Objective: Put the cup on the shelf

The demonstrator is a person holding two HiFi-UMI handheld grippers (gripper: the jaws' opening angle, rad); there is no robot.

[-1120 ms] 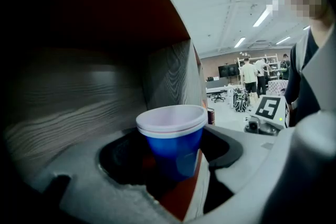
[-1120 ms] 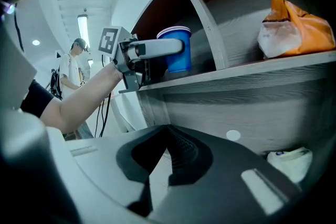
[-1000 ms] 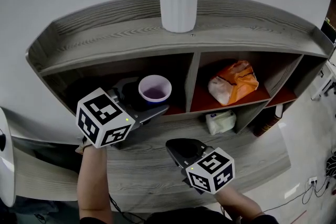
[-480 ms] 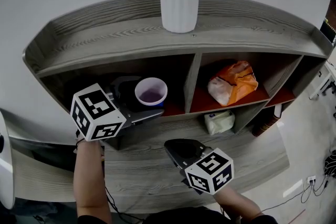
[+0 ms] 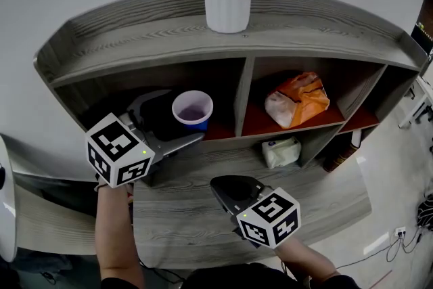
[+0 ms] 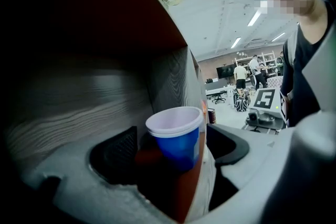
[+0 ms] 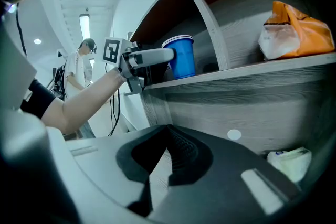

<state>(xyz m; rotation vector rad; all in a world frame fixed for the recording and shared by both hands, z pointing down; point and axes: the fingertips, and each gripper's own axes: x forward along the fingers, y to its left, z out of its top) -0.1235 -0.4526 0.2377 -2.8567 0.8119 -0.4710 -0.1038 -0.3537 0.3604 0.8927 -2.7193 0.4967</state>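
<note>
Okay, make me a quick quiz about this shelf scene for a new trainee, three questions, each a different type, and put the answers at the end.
1. True or false: the blue cup stands upright in the left compartment of the shelf.
2. What lies in the compartment just right of the cup's? A: a red book. B: an orange bag. C: a green bottle.
3. Fill in: the cup stands between the jaws of the ___ tool.

Key
1. True.
2. B.
3. Left. The left tool has its jaws wide apart; they have just been opening, and the pads stand clear of the cup between them.
</note>
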